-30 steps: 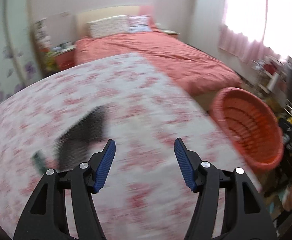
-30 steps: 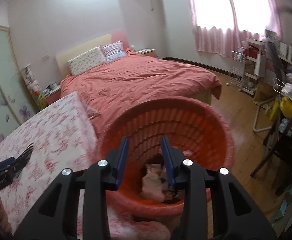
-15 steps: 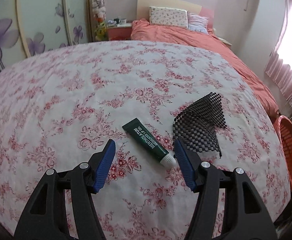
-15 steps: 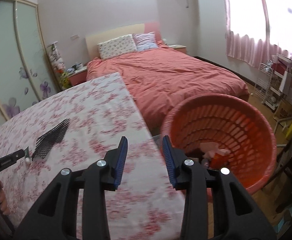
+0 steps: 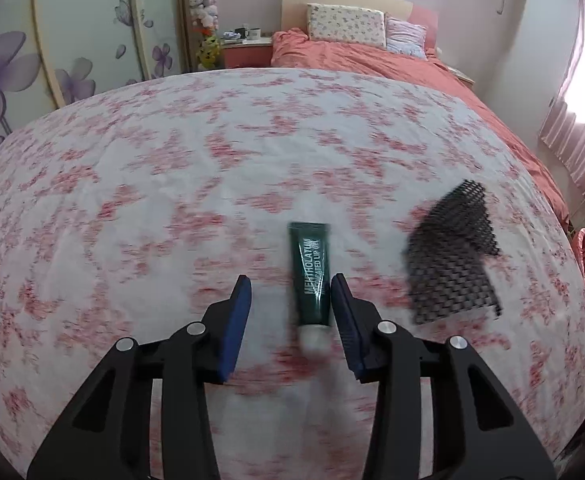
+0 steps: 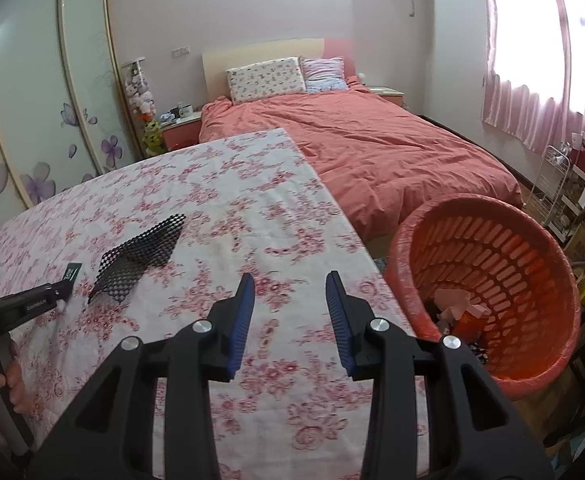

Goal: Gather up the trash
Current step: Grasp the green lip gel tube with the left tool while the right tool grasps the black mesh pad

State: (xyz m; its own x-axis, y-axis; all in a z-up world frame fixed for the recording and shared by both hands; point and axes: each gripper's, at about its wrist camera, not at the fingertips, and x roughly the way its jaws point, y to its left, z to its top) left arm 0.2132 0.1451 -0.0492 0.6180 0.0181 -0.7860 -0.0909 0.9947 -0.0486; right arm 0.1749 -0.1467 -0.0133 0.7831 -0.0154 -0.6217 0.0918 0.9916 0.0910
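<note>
Covering the table (image 5: pixel 172 184) is a red-flowered cloth; a coral bed (image 6: pixel 372 148) lies at twelve o'clock. The left gripper (image 5: pixel 291 300) stands wide around the green tube (image 5: pixel 310 276), its right finger beside it. Black mesh (image 5: pixel 450 264) lies at two o'clock. Only the right view shows the orange basket (image 6: pixel 532 368) holding trash, at three o'clock of the half-open, empty right gripper (image 6: pixel 290 300).

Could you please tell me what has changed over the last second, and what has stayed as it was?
The left hand-held gripper swung from facing the orange basket to the green tube, and its jaws narrowed around it, not yet shut. The right hand-held gripper backed away from over the basket to above the floral tablecloth, open and empty. The tube and black mesh lie where they were half a second ago.
</note>
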